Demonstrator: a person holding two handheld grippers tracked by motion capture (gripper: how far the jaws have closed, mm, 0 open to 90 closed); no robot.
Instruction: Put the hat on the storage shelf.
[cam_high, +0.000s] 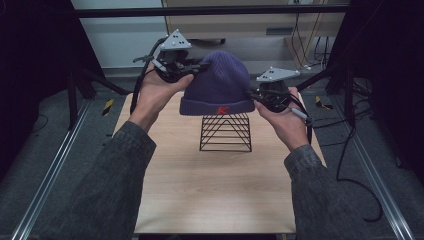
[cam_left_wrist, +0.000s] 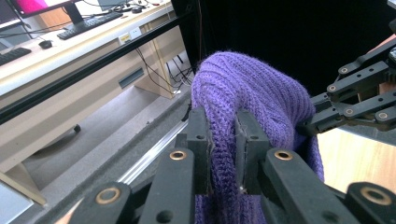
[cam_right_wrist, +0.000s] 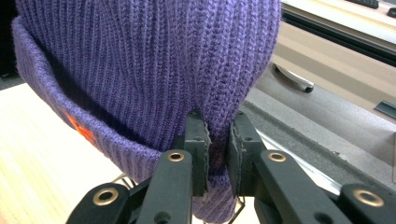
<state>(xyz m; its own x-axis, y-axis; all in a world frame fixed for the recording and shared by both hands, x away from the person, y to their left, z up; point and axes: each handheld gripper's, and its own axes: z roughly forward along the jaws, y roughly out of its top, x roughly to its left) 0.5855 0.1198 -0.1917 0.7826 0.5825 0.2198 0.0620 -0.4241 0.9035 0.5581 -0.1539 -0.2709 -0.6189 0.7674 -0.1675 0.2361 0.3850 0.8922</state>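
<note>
A purple knit beanie (cam_high: 218, 82) with an orange logo on its folded cuff sits over the top of a black wire stand (cam_high: 226, 131) on the wooden table (cam_high: 210, 185). My left gripper (cam_high: 197, 67) is shut on the beanie's upper left side, pinching a fold of knit (cam_left_wrist: 223, 154) between its jaws. At the hat's lower right, my right gripper (cam_high: 254, 95) is shut on the cuff edge, with the fabric (cam_right_wrist: 217, 154) squeezed between its fingers. The right gripper (cam_left_wrist: 310, 126) also appears beyond the beanie (cam_left_wrist: 252, 98) in the left gripper view.
Metal rails run along both sides of the table, and black frame legs stand at the back corners. Cables trail on the grey floor at right. A desk with a keyboard (cam_left_wrist: 91, 22) and cabinets (cam_right_wrist: 336, 79) lies beyond the table.
</note>
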